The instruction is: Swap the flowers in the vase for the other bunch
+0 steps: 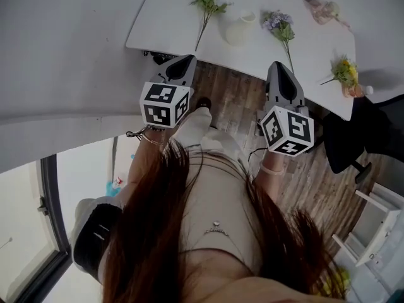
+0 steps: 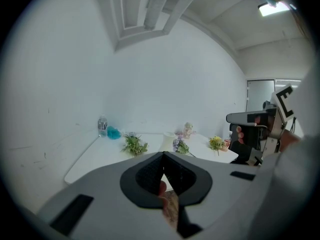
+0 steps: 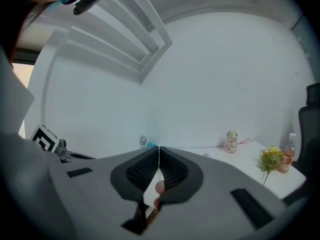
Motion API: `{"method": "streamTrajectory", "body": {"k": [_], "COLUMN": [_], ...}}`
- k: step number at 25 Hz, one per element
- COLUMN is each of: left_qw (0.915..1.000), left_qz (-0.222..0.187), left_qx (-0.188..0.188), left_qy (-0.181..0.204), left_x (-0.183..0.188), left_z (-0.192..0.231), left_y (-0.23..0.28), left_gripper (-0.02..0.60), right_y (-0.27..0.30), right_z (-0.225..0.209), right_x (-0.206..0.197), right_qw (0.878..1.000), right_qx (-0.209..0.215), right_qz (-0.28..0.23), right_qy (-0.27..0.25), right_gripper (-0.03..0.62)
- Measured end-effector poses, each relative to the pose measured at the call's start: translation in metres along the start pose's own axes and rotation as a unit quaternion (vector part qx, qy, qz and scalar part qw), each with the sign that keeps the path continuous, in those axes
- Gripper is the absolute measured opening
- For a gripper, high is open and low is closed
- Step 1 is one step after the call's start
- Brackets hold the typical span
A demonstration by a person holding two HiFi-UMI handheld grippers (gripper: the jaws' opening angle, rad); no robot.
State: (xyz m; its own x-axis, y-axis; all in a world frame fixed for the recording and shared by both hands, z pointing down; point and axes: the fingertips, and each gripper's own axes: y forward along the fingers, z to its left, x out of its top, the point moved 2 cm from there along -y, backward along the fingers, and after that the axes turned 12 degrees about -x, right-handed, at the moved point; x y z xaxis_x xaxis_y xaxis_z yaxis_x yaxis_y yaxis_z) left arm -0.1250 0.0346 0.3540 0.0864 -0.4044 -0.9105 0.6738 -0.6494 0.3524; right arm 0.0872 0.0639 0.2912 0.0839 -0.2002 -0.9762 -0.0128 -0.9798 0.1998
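A white vase (image 1: 240, 29) stands on the white table (image 1: 170, 17); no stems show in its mouth. A green bunch (image 1: 208, 2) lies to its left, a purple bunch (image 1: 281, 25) to its right and a yellow bunch (image 1: 346, 73) by the table's right corner. Both grippers hover short of the table's near edge, over wooden floor. My left gripper (image 1: 187, 58) is shut and holds nothing, and so is my right gripper (image 1: 276, 64). Past the left gripper (image 2: 163, 154) I see the green bunch (image 2: 134, 145) and purple bunch (image 2: 179, 145). Past the right gripper (image 3: 159, 148) I see the yellow bunch (image 3: 271, 159).
A water bottle (image 2: 102, 126) and a blue object (image 2: 114, 132) stand at the table's far left corner, a small jar (image 3: 231, 141) near the back. A black chair (image 1: 379, 131) stands right of the table. A white wall runs behind and to the left.
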Motion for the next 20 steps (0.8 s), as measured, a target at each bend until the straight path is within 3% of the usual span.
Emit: {"method": "streamTrajectory", "body": {"k": [13,20], "left_qw": [0.9994,0.9989], "left_qz": [-0.035,-0.043], "left_qx": [0.002,0.013], "left_qy": [-0.004,0.012], "left_x": [-0.003,-0.003], "left_z": [-0.029,-0.041], "left_y": [-0.025,-0.029], "left_gripper": [0.003,0.003], "right_y": [-0.041,-0.057], "right_z": [-0.006,-0.018], "right_x": [-0.014,-0.017], "right_qw": [1.0,0.999], "right_qx": [0.005,0.013], "right_qz": [-0.011,-0.037], "right_qy": [0.0,0.0], "right_gripper": [0.028,0.028]}}
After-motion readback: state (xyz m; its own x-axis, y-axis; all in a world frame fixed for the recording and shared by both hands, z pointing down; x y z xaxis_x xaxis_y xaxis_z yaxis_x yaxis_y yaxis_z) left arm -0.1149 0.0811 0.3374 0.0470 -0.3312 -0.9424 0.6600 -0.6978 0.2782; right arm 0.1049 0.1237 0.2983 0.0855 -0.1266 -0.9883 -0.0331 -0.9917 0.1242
